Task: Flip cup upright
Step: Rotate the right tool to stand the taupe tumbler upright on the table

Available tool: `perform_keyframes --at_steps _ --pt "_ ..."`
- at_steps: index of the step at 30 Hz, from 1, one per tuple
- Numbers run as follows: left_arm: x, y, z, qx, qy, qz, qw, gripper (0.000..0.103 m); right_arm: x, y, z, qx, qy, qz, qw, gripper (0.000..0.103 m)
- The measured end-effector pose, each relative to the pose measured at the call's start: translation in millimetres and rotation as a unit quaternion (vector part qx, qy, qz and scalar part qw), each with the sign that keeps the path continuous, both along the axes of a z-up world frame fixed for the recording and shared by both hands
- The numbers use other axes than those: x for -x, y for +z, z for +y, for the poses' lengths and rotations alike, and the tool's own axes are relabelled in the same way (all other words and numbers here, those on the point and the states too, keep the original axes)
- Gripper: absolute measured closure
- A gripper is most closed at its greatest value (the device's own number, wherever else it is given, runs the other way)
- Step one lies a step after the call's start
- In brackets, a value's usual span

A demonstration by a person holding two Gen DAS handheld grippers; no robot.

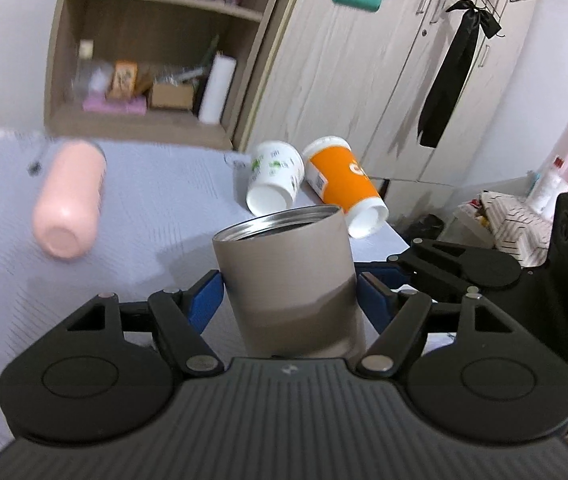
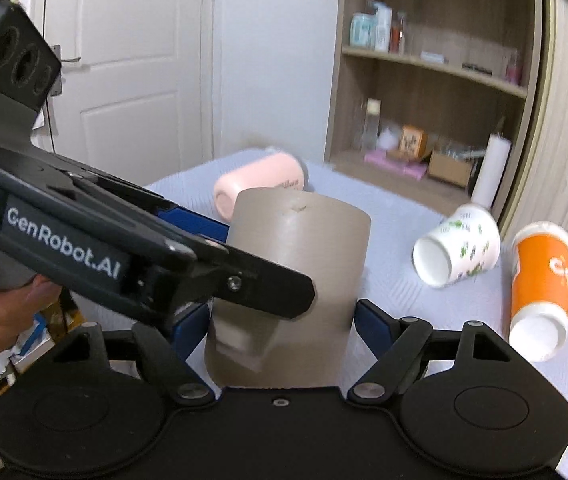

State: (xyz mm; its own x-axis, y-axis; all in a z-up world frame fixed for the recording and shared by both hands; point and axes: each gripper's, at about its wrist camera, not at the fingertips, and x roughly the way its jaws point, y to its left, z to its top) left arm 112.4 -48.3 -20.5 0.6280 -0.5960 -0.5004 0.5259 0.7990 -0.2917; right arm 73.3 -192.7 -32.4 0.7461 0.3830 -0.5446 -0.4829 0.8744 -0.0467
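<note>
Both tools, left (image 1: 290,296) and right (image 2: 280,320), grip the taupe cup (image 1: 288,276) from opposite sides.

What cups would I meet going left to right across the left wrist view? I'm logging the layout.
pink cup lying on its side → taupe metal tumbler between the left gripper fingers → white printed paper cup → orange paper cup.

The tumbler (image 1: 284,276) is matt taupe outside, shiny metal inside; the counter (image 1: 144,208) wears ribbed cloth; the orange paper cup (image 1: 342,184) looks glossy; the bookshelf (image 1: 156,12) is wood-grained.
</note>
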Motion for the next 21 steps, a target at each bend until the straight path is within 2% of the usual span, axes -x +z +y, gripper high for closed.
perform_keyframes --at_steps 7,10,13,21 --pt "-13 14 -7 -0.023 0.023 -0.041 0.9986 0.032 -16 -5 14 0.021 -0.026 -0.069 0.997 0.020" --pt "-20 18 -12 -0.046 0.030 -0.070 0.9961 0.032 -29 -7 18 0.030 -0.031 -0.097 0.994 0.020" --pt "-29 20 -17 -0.062 0.040 -0.091 0.9931 0.032 -44 -7 20 0.036 -0.031 -0.111 0.993 0.020" --pt "-55 11 -25 -0.074 0.037 -0.098 0.9918 0.034 -73 -18 17 0.037 -0.053 -0.127 0.990 0.021"
